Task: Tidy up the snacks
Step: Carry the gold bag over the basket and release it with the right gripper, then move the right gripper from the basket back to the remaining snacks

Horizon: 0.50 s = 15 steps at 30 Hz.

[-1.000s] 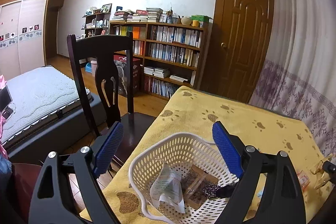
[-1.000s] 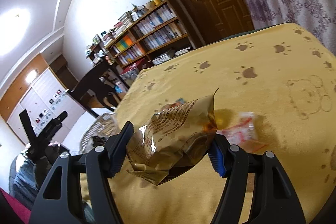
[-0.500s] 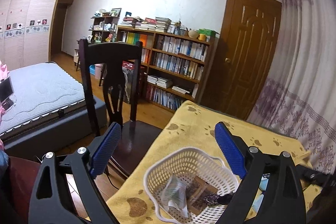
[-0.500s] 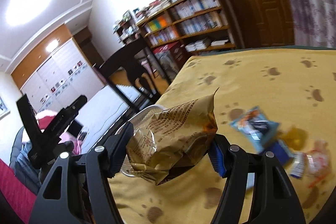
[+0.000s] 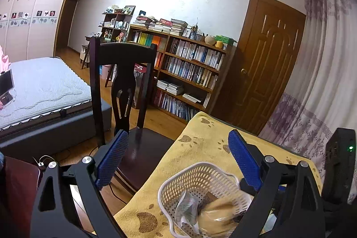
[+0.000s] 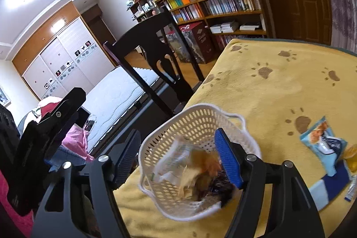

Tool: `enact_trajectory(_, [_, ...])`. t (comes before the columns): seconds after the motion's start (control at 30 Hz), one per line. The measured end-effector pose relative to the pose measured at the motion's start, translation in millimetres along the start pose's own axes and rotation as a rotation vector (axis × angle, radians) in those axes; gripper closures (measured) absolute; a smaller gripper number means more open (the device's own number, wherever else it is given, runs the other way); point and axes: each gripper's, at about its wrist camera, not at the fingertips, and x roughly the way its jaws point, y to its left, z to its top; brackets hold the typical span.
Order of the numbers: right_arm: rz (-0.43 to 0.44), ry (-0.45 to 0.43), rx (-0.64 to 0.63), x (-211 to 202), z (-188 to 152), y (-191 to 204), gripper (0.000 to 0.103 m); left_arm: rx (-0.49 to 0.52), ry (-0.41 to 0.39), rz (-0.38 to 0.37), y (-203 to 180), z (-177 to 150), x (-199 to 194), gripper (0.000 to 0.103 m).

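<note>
White perforated plastic basket (image 6: 196, 126) seen near edge of worktop covered by yellow paw-print cloth (image 6: 279, 86). Blurred gold foil snack bag (image 6: 198, 173) seen inside basket among other packets. Right gripper (image 6: 178, 155) held over basket, jaws spread, empty. Left gripper (image 5: 176, 160) jaws spread, empty. Light-blue snack packet (image 6: 321, 139) seen on cloth beside basket.

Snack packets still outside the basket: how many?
3 at least, all right of the basket: light-blue packet, dark-blue packet, yellow one at the frame edge. More may be cut off.
</note>
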Motion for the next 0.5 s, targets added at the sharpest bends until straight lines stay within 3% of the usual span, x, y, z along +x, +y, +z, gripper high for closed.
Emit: enact_trajectory(0.5, [-0.015,-0.011,0.035,-14,-11,-22,0.031,0.007,0.012,-0.012,-4,1,0,0.01])
